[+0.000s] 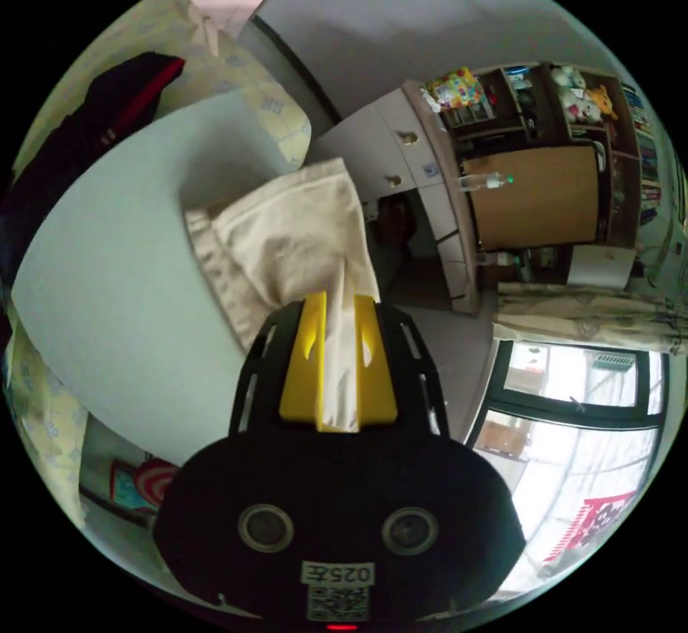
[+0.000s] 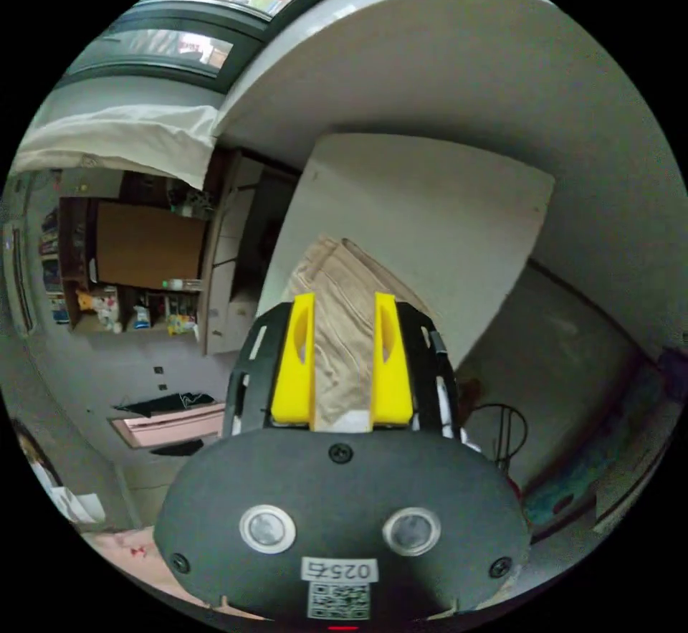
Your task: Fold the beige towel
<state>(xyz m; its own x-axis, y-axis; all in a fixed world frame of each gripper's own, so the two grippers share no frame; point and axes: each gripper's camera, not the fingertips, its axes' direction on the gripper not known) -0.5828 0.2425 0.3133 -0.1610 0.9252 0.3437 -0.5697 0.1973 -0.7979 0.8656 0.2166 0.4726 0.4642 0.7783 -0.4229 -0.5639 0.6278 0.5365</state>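
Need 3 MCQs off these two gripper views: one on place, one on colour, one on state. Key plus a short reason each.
1. Where does the beige towel lie?
A. on the white board
B. on the floor
C. inside a cabinet

2. What colour are the jaws of both grippers?
A. red
B. yellow
C. blue

3. What is the left gripper doing?
A. hanging open, away from any cloth
B. gripping a bottle
C. pinching towel fabric

Key: 1 A, the towel spreads over the board; 2 B, yellow jaws show on the left gripper and the right gripper; 3 C, a bunched strip of fabric runs between its jaws.
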